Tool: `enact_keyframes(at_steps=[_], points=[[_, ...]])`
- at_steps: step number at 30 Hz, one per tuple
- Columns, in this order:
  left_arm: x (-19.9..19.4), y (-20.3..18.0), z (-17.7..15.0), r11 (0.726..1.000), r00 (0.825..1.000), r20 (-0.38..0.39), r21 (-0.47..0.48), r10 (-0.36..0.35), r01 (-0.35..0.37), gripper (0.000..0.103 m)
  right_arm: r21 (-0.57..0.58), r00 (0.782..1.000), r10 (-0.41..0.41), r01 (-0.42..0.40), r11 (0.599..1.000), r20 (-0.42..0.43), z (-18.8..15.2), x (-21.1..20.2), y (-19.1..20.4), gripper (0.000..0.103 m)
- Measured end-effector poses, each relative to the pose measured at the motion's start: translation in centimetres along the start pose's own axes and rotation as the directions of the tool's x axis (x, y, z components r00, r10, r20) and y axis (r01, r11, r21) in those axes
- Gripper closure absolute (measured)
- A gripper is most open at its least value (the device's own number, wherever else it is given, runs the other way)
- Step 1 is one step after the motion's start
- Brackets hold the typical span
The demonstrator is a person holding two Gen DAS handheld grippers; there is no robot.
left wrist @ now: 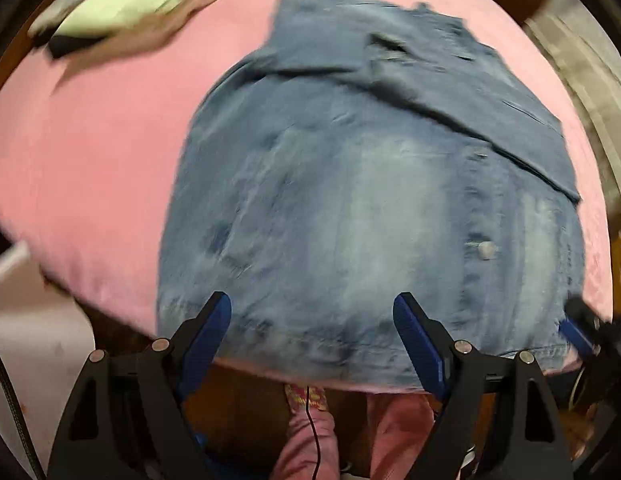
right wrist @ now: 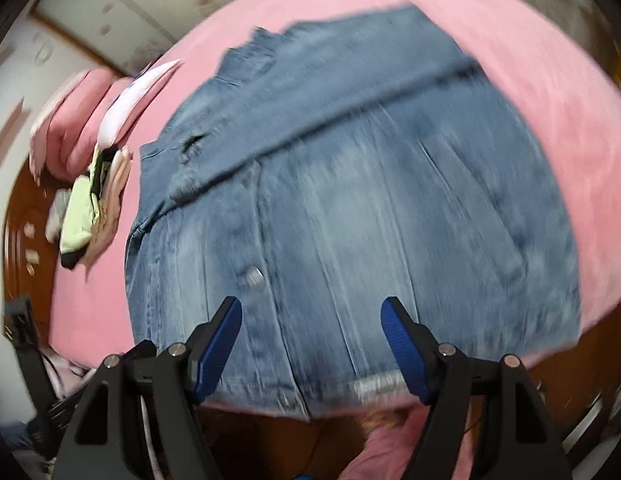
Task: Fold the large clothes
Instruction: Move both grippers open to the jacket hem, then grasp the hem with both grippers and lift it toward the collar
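A faded blue denim jacket point(left wrist: 350, 184) point(right wrist: 350, 200) lies spread flat on a pink bed point(left wrist: 90, 160) point(right wrist: 570, 120), with one sleeve folded across its upper part. Its hem lies along the near edge of the bed. My left gripper point(left wrist: 312, 300) hangs open just above the hem, nothing between its blue pads. My right gripper point(right wrist: 310, 304) is open too, over the hem near a metal button point(right wrist: 252, 276), and holds nothing. In the left wrist view a blue pad point(left wrist: 574, 330) of the right gripper shows at the jacket's right corner. Both views are motion-blurred.
A pile of folded clothes point(left wrist: 122, 8) point(right wrist: 90, 208), pale green on top, sits on the bed's far side. Pink pillows point(right wrist: 74, 128) lie beyond it. Brown wood point(left wrist: 238, 408) runs below the bed's near edge, and the person's pink trousers point(left wrist: 306, 440) show under the grippers.
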State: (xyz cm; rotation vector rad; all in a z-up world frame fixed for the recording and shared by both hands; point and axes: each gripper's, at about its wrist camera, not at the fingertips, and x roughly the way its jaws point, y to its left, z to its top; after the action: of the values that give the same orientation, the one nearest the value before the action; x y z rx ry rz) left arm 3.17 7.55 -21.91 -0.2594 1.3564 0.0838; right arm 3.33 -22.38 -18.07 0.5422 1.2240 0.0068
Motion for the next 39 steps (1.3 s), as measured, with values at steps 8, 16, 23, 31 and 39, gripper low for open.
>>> enact_keyframes(at_steps=[8,16,23,31,39], points=[[2.2,8.7,-4.0,0.94,1.0,-0.028,-0.342,-0.014,0.004,0.021,0.288,0.997,0.052,-0.065,0.955,0.053,-4.4,-0.5,-9.1,0.031],[4.2,12.3,-5.3,0.921,0.995,-0.026,-0.376,0.1,-0.102,0.019,0.552,0.983,0.021,-0.119,0.825,0.181,-6.3,-0.6,-16.1,0.031],[5.0,14.3,-5.7,0.898,0.999,0.008,-0.437,0.049,-0.041,0.015,0.659,0.973,-0.047,-0.117,0.743,0.225,-6.6,-0.8,-19.7,0.031],[5.3,16.5,-5.6,0.862,0.996,0.088,-0.505,-0.012,0.055,0.015,0.641,0.968,-0.106,-0.067,0.764,0.228,-5.5,-1.2,-19.9,0.051],[6.9,16.3,-4.6,0.824,0.982,0.094,-0.534,-0.164,0.189,0.015,0.621,0.968,-0.062,-0.107,0.776,0.244,-4.6,-3.2,-18.9,0.068]])
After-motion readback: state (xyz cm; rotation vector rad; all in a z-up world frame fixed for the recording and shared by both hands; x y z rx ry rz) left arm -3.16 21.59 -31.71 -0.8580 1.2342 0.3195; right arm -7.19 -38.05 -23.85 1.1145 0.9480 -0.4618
